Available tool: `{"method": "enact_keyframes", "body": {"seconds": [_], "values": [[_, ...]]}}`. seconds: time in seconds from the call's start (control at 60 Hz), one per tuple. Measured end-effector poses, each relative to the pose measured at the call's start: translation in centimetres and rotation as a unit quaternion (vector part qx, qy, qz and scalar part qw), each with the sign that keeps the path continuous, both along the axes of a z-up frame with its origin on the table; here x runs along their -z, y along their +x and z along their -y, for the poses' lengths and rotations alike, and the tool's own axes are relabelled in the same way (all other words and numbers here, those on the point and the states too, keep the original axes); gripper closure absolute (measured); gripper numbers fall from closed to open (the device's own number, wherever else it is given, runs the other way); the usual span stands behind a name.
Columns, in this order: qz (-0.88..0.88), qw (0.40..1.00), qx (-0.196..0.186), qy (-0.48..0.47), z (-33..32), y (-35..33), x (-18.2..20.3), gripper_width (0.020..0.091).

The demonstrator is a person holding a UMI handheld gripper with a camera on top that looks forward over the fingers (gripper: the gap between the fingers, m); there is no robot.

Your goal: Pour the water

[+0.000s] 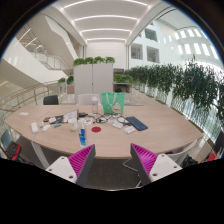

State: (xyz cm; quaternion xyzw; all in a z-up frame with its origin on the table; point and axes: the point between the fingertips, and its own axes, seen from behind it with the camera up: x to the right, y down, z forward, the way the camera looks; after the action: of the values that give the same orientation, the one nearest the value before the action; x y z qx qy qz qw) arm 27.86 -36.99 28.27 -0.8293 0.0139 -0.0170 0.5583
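Observation:
A large oval wooden table (150,135) lies well beyond my fingers. A small blue bottle (82,137) stands upright near its front edge, left of centre. Just behind the bottle lies a flat red round object (97,129). A white cup-like object (35,126) sits near the left end. My gripper (112,160) is open, its magenta pads (83,160) spread wide with nothing between them. It is far back from the table and touches nothing.
Clutter of small items (65,120) covers the left middle of the table. A dark flat notebook or tablet (136,123) lies to the right. Two teal shapes (110,102) stand at the far side. Chairs ring the table; planters and green plants (175,85) stand behind.

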Motion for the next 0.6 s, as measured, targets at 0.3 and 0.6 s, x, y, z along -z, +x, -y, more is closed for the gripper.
{"method": "enact_keyframes", "body": {"seconds": [0.3, 0.6], "values": [[0.003, 0.999, 0.029, 0.028, 0.0, -8.7, 3.3, 0.0336], [-0.03, 0.997, 0.016, 0.066, -14.9, -18.1, 14.1, 0.0333]]}}
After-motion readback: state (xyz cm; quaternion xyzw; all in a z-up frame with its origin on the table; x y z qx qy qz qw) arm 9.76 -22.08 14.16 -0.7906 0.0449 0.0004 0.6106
